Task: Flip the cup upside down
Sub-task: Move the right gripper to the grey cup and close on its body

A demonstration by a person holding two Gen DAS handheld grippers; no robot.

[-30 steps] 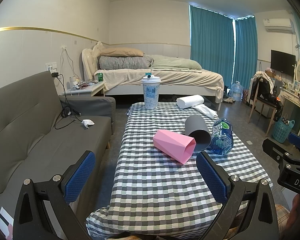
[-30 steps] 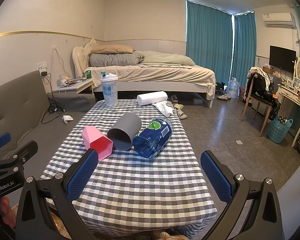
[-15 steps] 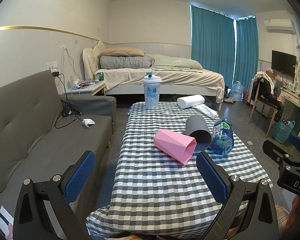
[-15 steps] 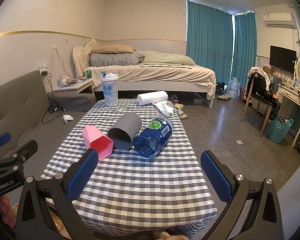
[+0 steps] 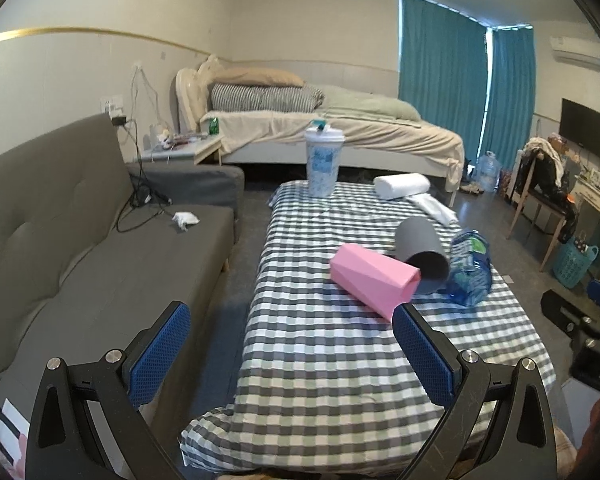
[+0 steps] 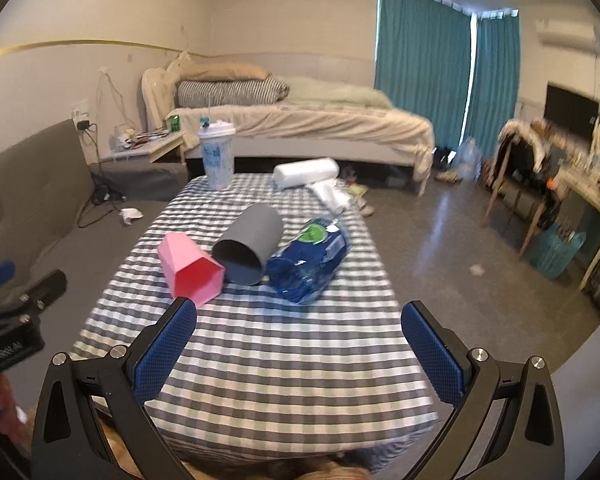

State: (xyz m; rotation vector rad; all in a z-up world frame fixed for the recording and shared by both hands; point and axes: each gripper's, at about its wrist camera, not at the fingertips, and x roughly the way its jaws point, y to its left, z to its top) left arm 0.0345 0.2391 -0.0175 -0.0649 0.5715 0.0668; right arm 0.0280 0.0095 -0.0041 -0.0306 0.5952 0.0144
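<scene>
A pink faceted cup (image 5: 374, 278) (image 6: 188, 266) lies on its side on the checked table (image 5: 332, 360) (image 6: 284, 352), its mouth toward me. A grey cup (image 5: 422, 250) (image 6: 250, 250) lies on its side right beside it, mouth toward me. My left gripper (image 5: 292, 356) is open and empty at the table's near left edge, its right finger close in front of the pink cup. My right gripper (image 6: 300, 354) is open and empty over the table's near end, short of both cups.
A blue water bottle (image 5: 470, 270) (image 6: 312, 254) lies next to the grey cup. A tall lidded drink cup (image 5: 323, 160) (image 6: 217, 156) and a white roll (image 5: 402, 185) (image 6: 305, 171) sit at the far end. A grey sofa (image 5: 80, 248) is to the left.
Both grippers have moved forward and tilted toward the cups, which now look nearer. The jaws stay open. The cups and bottle have not moved.
</scene>
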